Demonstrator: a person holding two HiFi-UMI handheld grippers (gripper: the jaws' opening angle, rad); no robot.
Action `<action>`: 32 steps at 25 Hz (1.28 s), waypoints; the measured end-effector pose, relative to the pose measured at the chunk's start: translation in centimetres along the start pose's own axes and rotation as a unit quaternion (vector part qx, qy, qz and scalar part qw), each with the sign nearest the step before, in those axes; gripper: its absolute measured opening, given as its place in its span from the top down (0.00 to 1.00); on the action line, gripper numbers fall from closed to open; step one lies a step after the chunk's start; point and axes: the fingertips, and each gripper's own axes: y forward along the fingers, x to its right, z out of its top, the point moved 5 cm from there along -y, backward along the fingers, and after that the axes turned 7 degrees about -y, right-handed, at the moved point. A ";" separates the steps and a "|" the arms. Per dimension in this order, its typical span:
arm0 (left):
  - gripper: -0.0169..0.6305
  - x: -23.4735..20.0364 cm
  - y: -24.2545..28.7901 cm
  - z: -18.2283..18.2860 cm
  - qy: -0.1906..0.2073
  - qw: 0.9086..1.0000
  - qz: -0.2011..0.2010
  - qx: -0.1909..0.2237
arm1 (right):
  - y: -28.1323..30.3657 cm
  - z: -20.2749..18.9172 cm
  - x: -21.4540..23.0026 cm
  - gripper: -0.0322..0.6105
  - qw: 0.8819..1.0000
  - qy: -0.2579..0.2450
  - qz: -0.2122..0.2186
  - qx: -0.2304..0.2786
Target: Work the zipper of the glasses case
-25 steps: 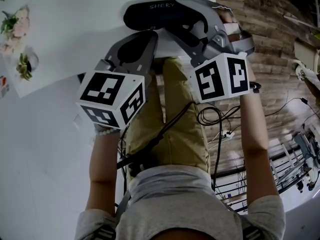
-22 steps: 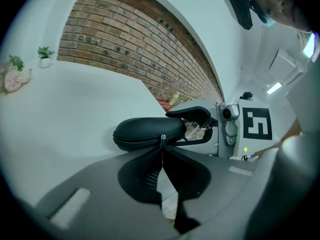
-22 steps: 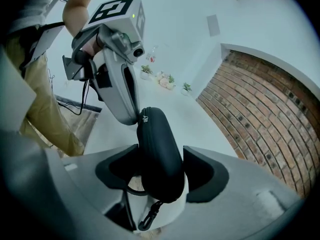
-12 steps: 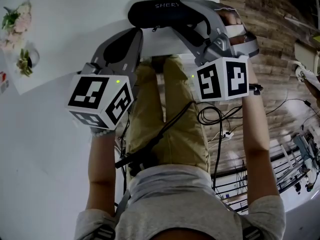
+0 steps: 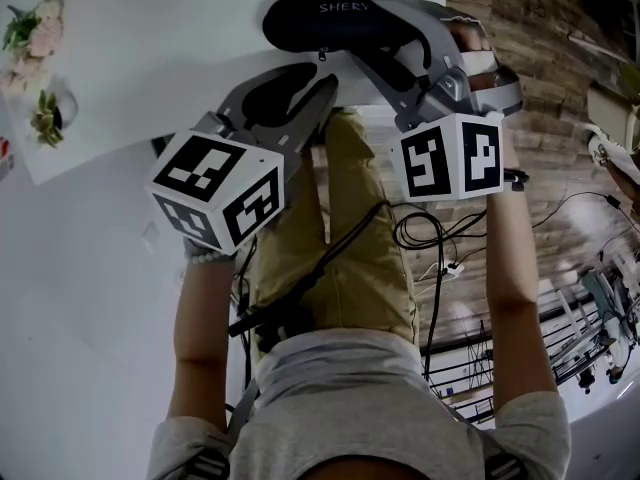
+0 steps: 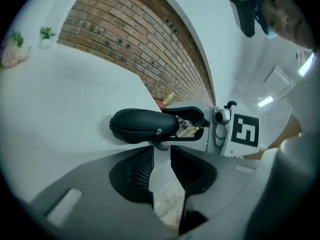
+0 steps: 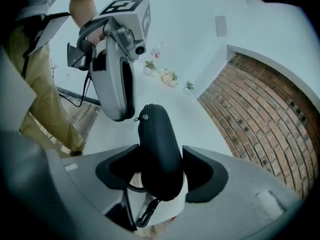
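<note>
Head view: the glasses case sits on the white bench, right by its edge. Left gripper view: the left tongs have just been opening. They're empty, and the zipper pull is just past the tips. Right gripper view: the right tongs are clamped on the case's end.

The left gripper has its jaws together in both earlier pictures. They have just been opening and now stand a little apart, with the zipper pull at the mouth of the gap and neither pad pressing on it. Half a second ago its tips had drawn off leftward along the bench near edge. Now they are back just below the middle of the glasses case, and its marker cube sits further right.
</note>
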 end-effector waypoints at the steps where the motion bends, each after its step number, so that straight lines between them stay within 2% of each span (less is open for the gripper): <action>1: 0.78 0.0 0.2 0.1 -0.020 1.000 -0.014 0.004 | 0.0 0.0 0.0 0.53 1.000 0.000 0.000 0.000; 3: 0.76 -0.3 0.6 0.3 -0.047 0.998 -0.029 0.011 | 0.2 0.1 0.0 0.53 1.000 0.000 0.000 0.000; 9: 0.79 -0.9 0.9 1.0 -0.082 0.996 -0.042 0.022 | 0.2 0.1 0.0 0.53 1.000 0.002 0.001 0.003; 10: 0.81 -1.0 0.9 1.1 -0.080 0.996 -0.037 0.023 | 0.2 0.1 0.0 0.53 1.000 0.002 0.001 0.004; 12: 0.91 -1.1 0.9 1.2 -0.070 0.997 -0.027 0.023 | 0.1 0.0 0.0 0.53 1.000 0.003 0.001 0.004; 14: 0.94 -0.8 0.8 1.3 -0.058 0.998 -0.027 0.024 | 0.1 0.0 0.0 0.53 1.000 0.002 0.000 0.005; 17: 0.95 -0.6 0.7 1.4 -0.048 0.998 -0.025 0.026 | 0.1 0.0 0.0 0.53 1.000 -0.002 -0.002 0.001; 22: 0.95 -0.7 0.0 1.1 -0.028 0.999 0.004 0.027 | 0.1 0.0 -0.3 0.53 1.000 -0.017 -0.005 -0.008; 32: 0.94 -2.3 -1.4 1.2 -0.037 0.998 0.022 0.038 | 0.0 -0.1 -0.2 0.53 1.000 -0.016 -0.004 -0.008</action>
